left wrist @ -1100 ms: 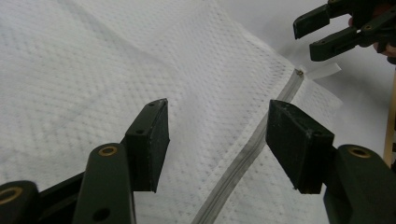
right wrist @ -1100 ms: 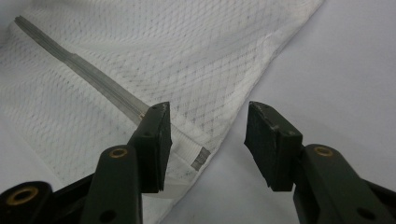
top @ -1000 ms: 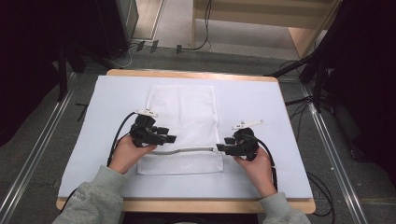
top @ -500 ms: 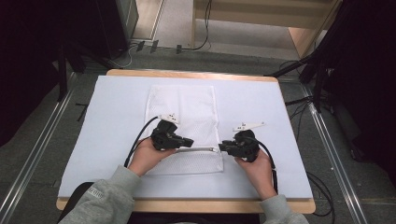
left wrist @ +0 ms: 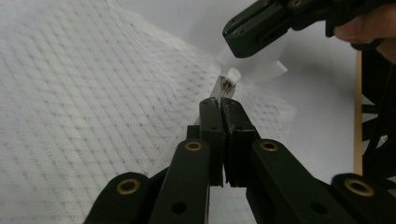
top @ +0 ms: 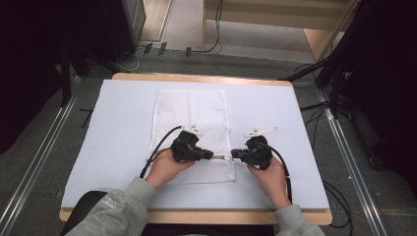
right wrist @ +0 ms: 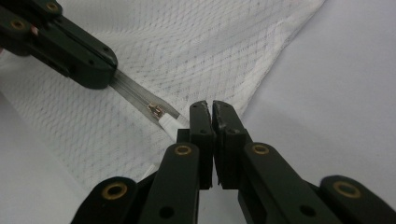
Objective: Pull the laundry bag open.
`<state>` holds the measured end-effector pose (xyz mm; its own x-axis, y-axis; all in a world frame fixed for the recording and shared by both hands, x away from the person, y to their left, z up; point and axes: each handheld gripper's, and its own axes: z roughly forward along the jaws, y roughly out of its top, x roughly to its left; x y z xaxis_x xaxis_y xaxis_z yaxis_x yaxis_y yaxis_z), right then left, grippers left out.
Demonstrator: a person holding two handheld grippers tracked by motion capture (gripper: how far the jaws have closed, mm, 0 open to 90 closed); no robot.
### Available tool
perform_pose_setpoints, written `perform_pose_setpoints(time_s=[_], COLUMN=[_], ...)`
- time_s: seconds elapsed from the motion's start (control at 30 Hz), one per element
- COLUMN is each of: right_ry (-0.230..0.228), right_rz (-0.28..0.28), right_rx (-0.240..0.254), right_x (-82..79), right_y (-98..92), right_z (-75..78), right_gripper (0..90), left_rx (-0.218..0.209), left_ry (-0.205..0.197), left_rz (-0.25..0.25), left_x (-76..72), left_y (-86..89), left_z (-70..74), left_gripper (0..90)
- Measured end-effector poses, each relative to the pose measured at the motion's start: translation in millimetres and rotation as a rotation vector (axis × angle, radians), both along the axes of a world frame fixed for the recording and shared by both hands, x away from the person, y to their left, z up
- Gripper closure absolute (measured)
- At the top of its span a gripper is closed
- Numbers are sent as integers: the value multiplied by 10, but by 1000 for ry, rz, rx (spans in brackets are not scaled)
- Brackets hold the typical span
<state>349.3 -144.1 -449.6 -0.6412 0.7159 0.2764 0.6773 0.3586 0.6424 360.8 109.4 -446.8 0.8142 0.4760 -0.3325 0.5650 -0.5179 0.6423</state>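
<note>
- Two grippers meet over mesh bag (top: pixel 193 129), flat on white table cover (top: pixel 118 128).
- Left gripper (top: pixel 212 156) clenched on zipper strip (right wrist: pixel 135 96), just left of the bag's near right corner.
- Right gripper (top: pixel 234 155) clamped on white end tab (right wrist: pixel 169 124) at that corner.

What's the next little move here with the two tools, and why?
Probably draw the left tool leftward along the mesh bag's zipper. It seems shut on the silvery pull of the slider, while the right tool looks clamped on the white tab at the bag's corner, anchoring it so the zipper can run.
</note>
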Motion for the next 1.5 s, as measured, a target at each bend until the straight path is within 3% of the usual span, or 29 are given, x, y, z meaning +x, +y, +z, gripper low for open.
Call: perform_pose_setpoints(time_s=[0.13,0.23,0.63,1.07,1.3,1.5], right_ry=[8,15,58,96,79,-32], right_rz=[2,5,40,76,103,101], right_rx=[-3,0,-45,-32,-33,-6], right_x=[31,39,38,-75,-132,-180], right_y=[10,24,151,149,252,269], right_z=[-34,-47,-153,-135,-102,39], right_gripper=[886,885,886,876,878,883], left_rx=[70,53,55,59,70,29], left_ry=[40,53,33,35,43,38], left_rz=[-11,-12,-28,-29,-24,-24], left_x=[11,20,5,0,-5,-28], left_y=[-59,-45,-49,-48,-35,10], left_z=[-165,-196,-195,-186,-160,-71], left_gripper=[877,872,849,820,803,727])
